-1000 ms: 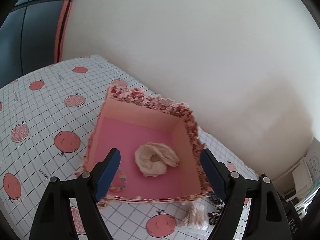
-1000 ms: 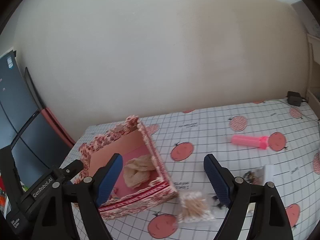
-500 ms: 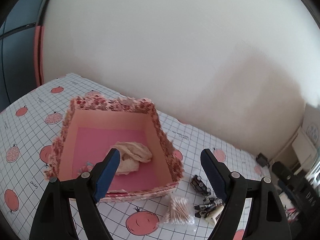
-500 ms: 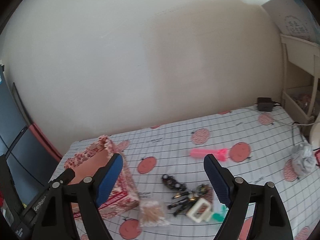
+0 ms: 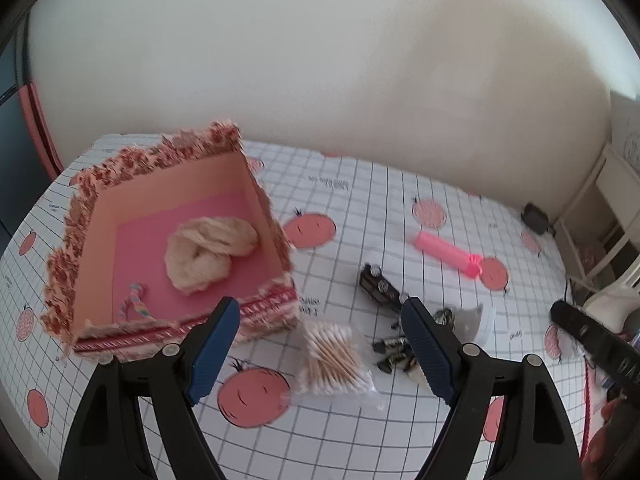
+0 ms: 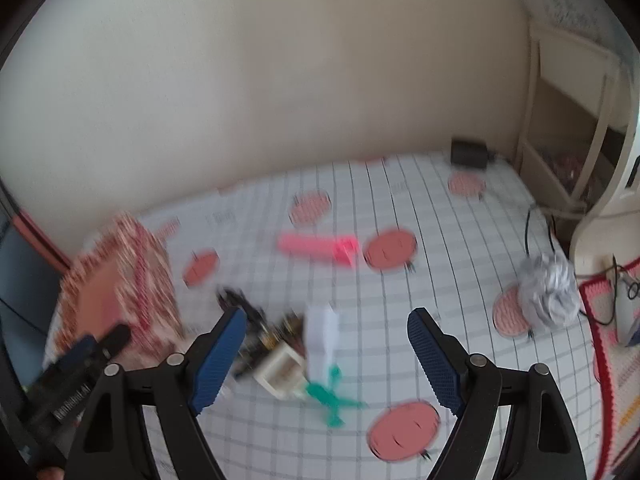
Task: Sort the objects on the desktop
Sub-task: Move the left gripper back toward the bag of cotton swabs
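Observation:
A floral box [image 5: 80, 240] with a pink inside sits at the left of the table and holds a cream scrunchie [image 5: 208, 252] and a small striped trinket [image 5: 136, 300]. My left gripper [image 5: 324, 352] hangs open over a clear packet of cotton swabs [image 5: 332, 356] just right of the box. A heap of dark keys and clips [image 5: 392, 344] lies beside the packet, and a pink tube [image 5: 444, 252] lies farther back. My right gripper [image 6: 326, 356] is open above a white folded paper [image 6: 322, 336], a cream square piece [image 6: 280, 368] and a green clip [image 6: 330, 396]. The right wrist view is blurred.
The tablecloth [image 6: 440, 280] is white with a grid and red fruit prints. A grey-white pompom [image 6: 548, 296] lies at the right, with a black adapter [image 6: 468, 154] and cable near the wall. A cream shelf [image 6: 568, 120] stands beyond the right edge.
Both grippers swung rightward and lower, away from the box. The left one went from over the box's inside to over the swab packet; the right one now frames the key heap and paper.

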A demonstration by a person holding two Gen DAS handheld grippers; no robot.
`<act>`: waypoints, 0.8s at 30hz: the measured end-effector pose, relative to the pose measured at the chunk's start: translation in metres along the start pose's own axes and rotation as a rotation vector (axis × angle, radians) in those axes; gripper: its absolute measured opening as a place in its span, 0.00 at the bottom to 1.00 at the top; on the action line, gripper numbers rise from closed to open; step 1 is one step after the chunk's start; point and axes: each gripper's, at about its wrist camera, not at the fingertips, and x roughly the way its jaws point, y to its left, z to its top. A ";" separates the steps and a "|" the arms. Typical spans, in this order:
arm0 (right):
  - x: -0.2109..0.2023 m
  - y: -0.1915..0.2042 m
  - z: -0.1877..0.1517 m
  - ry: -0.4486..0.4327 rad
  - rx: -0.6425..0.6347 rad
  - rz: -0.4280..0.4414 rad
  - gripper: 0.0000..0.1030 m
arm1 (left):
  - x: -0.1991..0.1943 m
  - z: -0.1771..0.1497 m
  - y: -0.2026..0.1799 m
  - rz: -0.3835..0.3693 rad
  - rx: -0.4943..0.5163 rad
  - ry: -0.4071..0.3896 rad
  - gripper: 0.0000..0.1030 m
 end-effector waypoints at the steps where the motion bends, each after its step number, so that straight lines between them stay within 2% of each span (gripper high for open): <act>1: 0.005 -0.002 -0.002 0.024 -0.007 -0.008 0.83 | 0.003 -0.001 -0.002 0.006 0.005 0.012 0.81; 7: 0.025 -0.012 -0.016 0.138 -0.025 -0.006 0.83 | 0.028 -0.016 -0.011 0.028 0.027 0.125 0.81; 9: 0.033 -0.011 -0.022 0.175 -0.050 -0.016 0.83 | 0.032 -0.020 -0.012 0.034 0.039 0.140 0.81; 10: 0.038 -0.011 -0.027 0.216 -0.089 -0.023 0.83 | 0.034 -0.021 -0.013 0.023 0.048 0.149 0.81; 13: 0.051 -0.012 -0.036 0.282 -0.088 -0.025 0.83 | 0.040 -0.024 -0.012 -0.005 0.034 0.188 0.81; 19: 0.062 -0.004 -0.048 0.327 -0.154 -0.045 0.83 | 0.054 -0.033 -0.006 0.008 -0.016 0.247 0.81; 24: 0.075 -0.003 -0.056 0.388 -0.175 -0.039 0.83 | 0.059 -0.039 0.001 -0.031 -0.068 0.260 0.81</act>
